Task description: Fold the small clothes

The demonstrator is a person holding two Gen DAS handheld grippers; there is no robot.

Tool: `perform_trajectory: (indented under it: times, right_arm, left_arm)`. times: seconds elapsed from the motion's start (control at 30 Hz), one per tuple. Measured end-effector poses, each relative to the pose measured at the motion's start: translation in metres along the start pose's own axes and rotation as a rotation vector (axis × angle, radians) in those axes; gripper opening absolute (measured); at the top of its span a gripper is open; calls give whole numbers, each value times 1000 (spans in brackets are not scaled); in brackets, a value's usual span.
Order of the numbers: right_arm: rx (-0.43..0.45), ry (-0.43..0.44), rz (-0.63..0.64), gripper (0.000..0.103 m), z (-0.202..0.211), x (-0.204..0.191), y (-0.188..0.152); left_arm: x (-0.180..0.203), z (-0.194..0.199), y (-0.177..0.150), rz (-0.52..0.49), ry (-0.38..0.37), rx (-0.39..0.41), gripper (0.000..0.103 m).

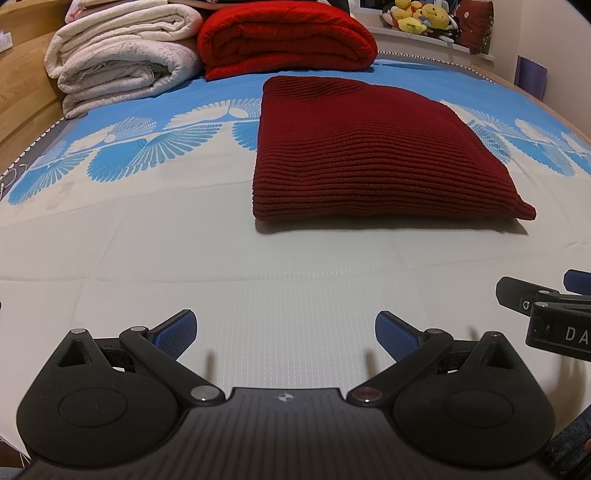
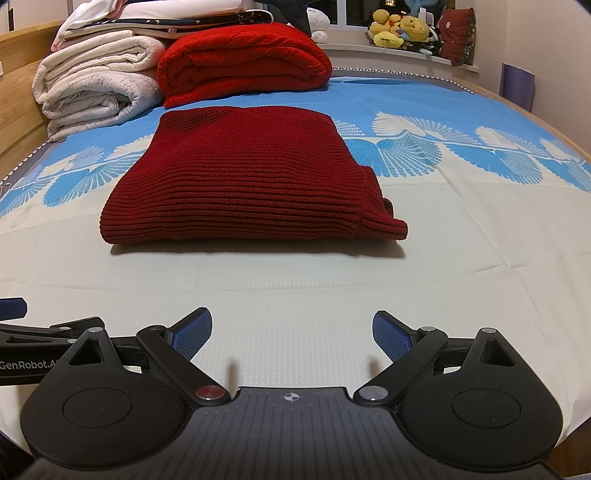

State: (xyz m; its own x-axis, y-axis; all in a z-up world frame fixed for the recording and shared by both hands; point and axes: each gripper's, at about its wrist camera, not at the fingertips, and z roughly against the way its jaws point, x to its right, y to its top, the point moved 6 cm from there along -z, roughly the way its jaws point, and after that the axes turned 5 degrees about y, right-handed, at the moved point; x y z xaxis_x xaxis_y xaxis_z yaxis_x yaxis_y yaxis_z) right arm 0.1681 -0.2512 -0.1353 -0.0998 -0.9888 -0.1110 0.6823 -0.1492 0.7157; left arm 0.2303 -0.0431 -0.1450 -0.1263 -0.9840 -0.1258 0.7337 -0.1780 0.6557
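Note:
A dark red ribbed knit garment (image 1: pixel 369 151) (image 2: pixel 251 177) lies folded into a thick rectangle on the bed sheet (image 1: pixel 184 251) (image 2: pixel 480 258). My left gripper (image 1: pixel 286 332) is open, well short of the garment's near edge, with nothing between its blue pads. My right gripper (image 2: pixel 291 332) is open too, empty, also back from the garment. In the left wrist view the right gripper's black body (image 1: pixel 546 306) shows at the right edge. In the right wrist view the left gripper's body (image 2: pixel 33 343) shows at the left edge.
Folded white blankets (image 1: pixel 122 55) (image 2: pixel 92 85) and a bright red folded blanket (image 1: pixel 284 37) (image 2: pixel 243 59) are stacked at the head of the bed. Plush toys (image 1: pixel 421 16) (image 2: pixel 402 31) sit on the windowsill. A wooden headboard (image 1: pixel 22 85) runs along the left.

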Motion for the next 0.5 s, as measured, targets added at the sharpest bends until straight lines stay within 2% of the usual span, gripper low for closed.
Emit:
perform_trajectory:
  times: [0.5]
  right_arm:
    - [3, 15, 6, 94, 1, -1, -1]
  left_arm:
    - [1, 0, -1, -18, -2, 0, 103]
